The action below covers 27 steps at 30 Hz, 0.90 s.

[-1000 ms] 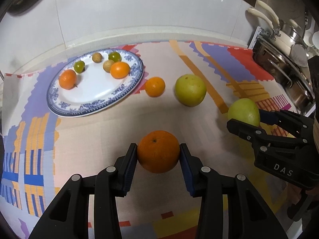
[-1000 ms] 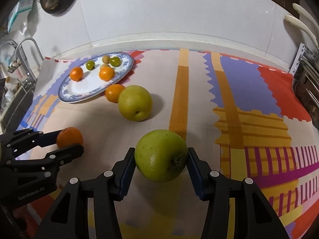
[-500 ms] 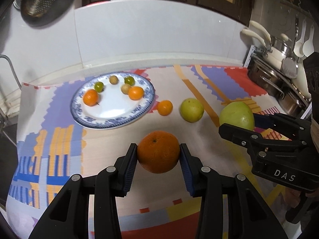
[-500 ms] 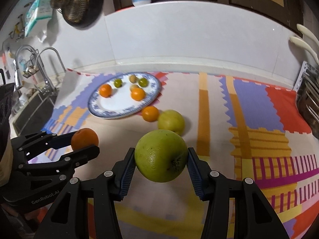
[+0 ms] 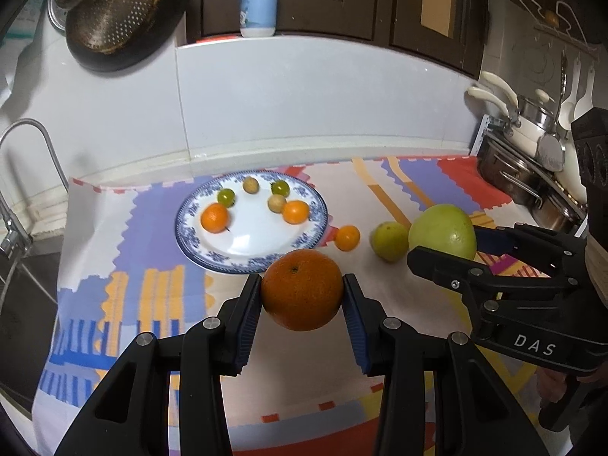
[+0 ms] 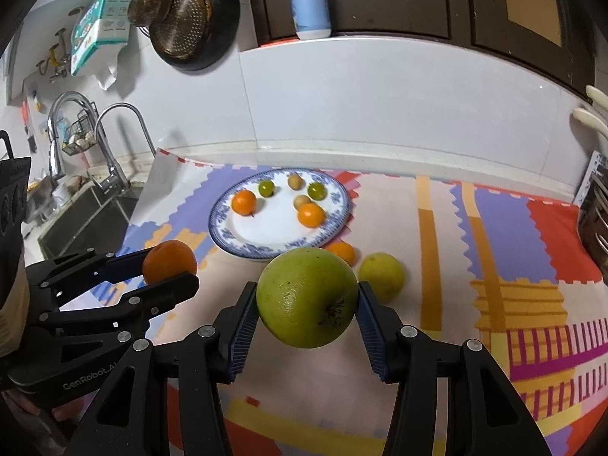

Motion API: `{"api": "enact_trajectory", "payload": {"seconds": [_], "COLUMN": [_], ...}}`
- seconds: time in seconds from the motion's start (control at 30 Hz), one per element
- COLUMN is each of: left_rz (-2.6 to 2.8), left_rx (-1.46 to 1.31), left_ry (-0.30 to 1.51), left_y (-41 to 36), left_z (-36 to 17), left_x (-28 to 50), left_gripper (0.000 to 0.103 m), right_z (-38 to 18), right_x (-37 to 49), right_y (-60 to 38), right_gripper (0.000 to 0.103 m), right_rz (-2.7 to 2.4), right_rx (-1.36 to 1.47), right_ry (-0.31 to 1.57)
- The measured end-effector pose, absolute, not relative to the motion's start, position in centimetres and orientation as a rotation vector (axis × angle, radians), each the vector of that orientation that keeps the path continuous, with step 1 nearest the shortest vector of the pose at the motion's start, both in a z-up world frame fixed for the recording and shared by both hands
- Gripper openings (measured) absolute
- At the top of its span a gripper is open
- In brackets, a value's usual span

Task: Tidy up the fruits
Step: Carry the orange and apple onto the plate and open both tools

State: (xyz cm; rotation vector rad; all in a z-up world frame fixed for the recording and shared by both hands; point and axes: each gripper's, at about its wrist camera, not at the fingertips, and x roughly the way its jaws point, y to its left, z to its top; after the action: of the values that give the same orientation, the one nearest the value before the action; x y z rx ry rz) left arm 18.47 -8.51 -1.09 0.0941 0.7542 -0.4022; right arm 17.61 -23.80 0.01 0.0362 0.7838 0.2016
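The left gripper is clamped on a round orange fruit, held above the patterned mat on the counter. Beside it, the right gripper is clamped on a large green round fruit, near the blue-rimmed white plate bearing six small fruits.

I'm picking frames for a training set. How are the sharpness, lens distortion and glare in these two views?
Left wrist view: sharp on the orange and plate; fisheye bends the wall edge, dark corners. Right wrist view: green fruit crisp, mild glare on the white wall, soft shadows on the mat.
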Motion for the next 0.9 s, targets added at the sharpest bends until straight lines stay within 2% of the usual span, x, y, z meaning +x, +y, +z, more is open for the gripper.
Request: {"api": "enact_trajectory", "payload": {"seconds": [0.5,0.9], "left_rz": [-0.399,-0.399], "left_rx": [0.13,0.125], "left_ry": [0.687,0.732], "left_y": [-5.4,-4.2], "left_z": [0.8,-1.6], "left_x": [22.1,27.5], "left_gripper": [0.042,0.042], "right_z": [0.8,-0.6], "right_x": [21.2,26.2], "right_y": [-20.2,-18.6], "right_gripper": [0.051,0.051], "right_rz": [0.223,0.233], "right_rx": [0.026,0.031], "right_ry": [0.762,0.791]}}
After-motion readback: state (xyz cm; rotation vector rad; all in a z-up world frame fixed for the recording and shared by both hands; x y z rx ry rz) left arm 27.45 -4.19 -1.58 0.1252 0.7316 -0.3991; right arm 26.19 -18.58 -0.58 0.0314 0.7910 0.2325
